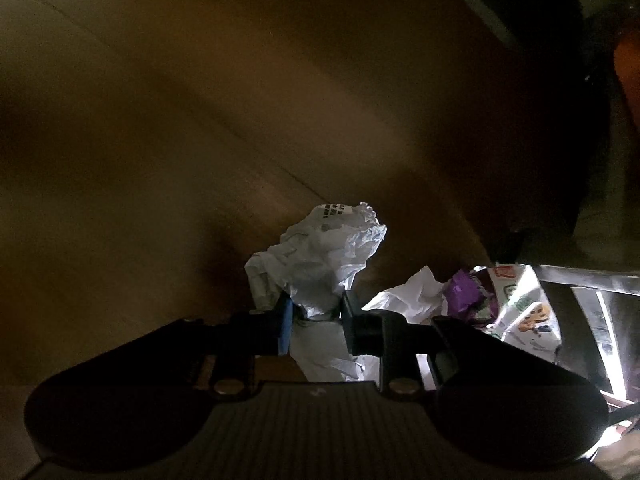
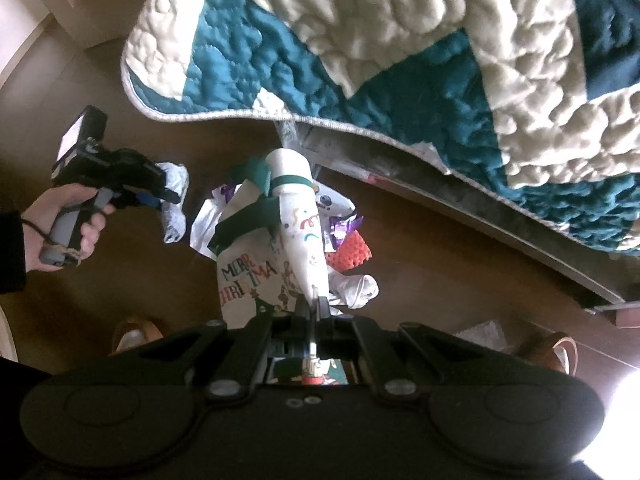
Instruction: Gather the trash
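Left wrist view: left hand-held gripper (image 1: pixel 314 316) clamps crumpled white paper (image 1: pixel 320 256), its long axis pointing forward beyond the fingertips. Right hand-held gripper (image 2: pixel 316 308) pinches the gift bag (image 2: pixel 248 280) rim.

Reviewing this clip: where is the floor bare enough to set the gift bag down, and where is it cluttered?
Bare wood floor lies between the left gripper and the shoe, and again between the orange mesh piece and the quilt-draped bed edge. It is crowded under the Christmas gift bag in the right gripper, where wrappers pile up.
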